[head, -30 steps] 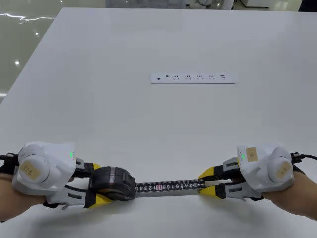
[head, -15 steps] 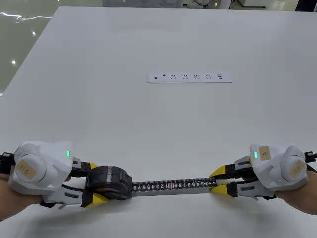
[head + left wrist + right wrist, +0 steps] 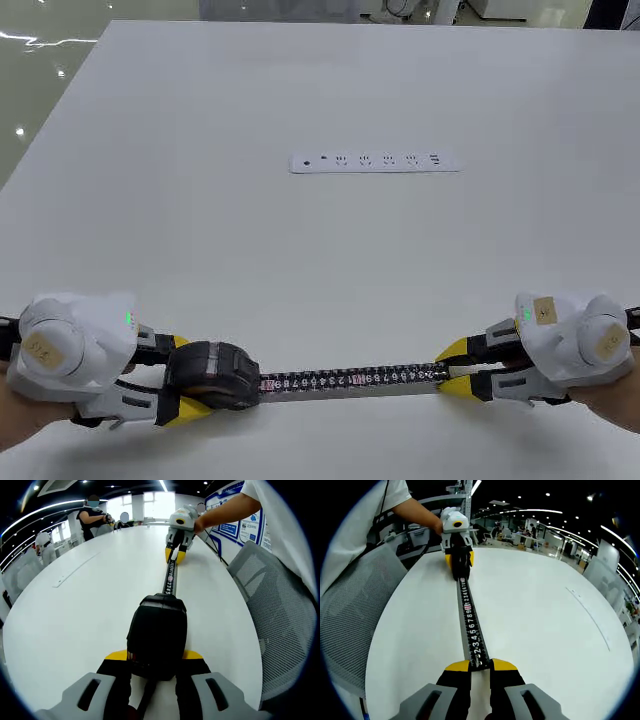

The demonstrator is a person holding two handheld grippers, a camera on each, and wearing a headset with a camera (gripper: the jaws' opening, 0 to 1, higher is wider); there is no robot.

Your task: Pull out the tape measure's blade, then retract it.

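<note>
Head view: on a white table, the left gripper is clamped on the black case of the tape measure at the near left. The blade runs flat and straight, low along the near table edge, to the right gripper, whose yellow-tipped jaws pinch its end. A white power strip lies well apart, farther up the table.

The blade looks well drawn out, so this is likely the end of the pull. Best handling: pull in line with the case mouth, hold the blade level without twisting it, and grip the tip firmly so it cannot snap back. To retract, walk the right gripper toward the case.

Left gripper view: the case sits deep between the jaws, its sides squeezed, which the head view only hints at. People sit at the table's far end.

Right gripper view: the printed numbers run away from the jaws, and only the blade's last stretch is nipped. A mesh chair stands beside the table
</note>
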